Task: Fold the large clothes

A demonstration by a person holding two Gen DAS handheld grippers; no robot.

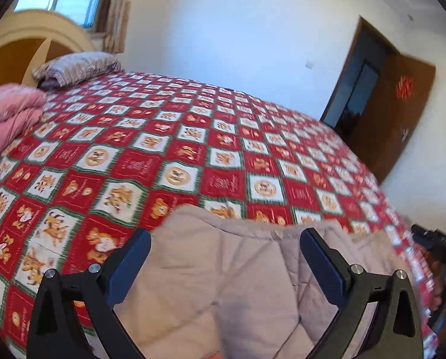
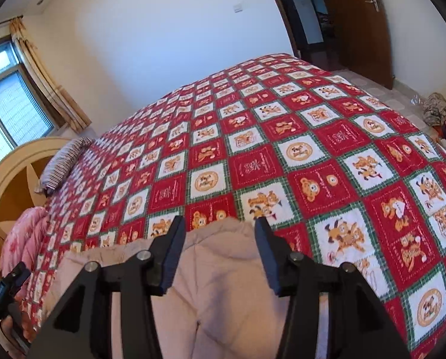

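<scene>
A: Left to right, quick. What's lying there?

B: Far left, a pink quilt (image 1: 6, 116) is sitting puffy and rolled, with a striped pillow (image 1: 76, 67) by the curved wooden headboard (image 1: 28, 45). The red-and-white checked bedspread (image 1: 193, 137), quilted and printed with cartoon squares, is covering the bed.

A: And the garment?

B: The beige padded coat (image 1: 223, 284), soft with stitched diamond panels, is lying on the bedspread's near edge, right under me.

A: Jaws?

B: My left gripper (image 1: 225, 239) is tilting down, jaws spread wide over the coat, pinching nothing. My right gripper (image 2: 220, 227) is angling down too, jaws standing partly apart astride the coat's top edge, pads not pressing it.
</scene>
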